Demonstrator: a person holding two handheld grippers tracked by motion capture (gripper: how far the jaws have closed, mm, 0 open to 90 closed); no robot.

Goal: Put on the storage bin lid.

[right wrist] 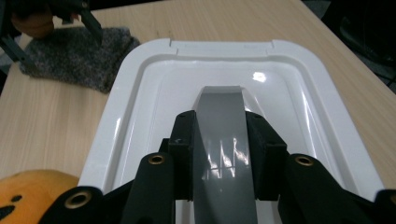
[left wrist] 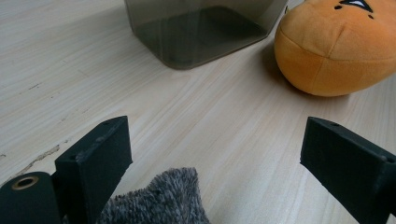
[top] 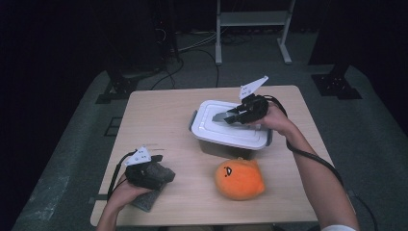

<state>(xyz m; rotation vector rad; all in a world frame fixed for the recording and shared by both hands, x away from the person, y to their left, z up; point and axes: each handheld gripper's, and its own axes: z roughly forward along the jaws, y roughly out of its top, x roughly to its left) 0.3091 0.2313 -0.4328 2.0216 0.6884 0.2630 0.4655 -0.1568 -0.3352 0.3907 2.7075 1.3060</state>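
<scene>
Grey handle of the white lid sits clamped between the jaws of the right hand-held gripper, on the lidded box at the desk's far middle, so the step in hand looks like taking the lid off. Left hand-held gripper rests with jaws wide and holding nothing over a grey fuzzy cloth at the near left corner, and an orange plush toy lies just in front of the box. Next, I judge, a straight lift of the lid is called for, without dragging the box along.
</scene>
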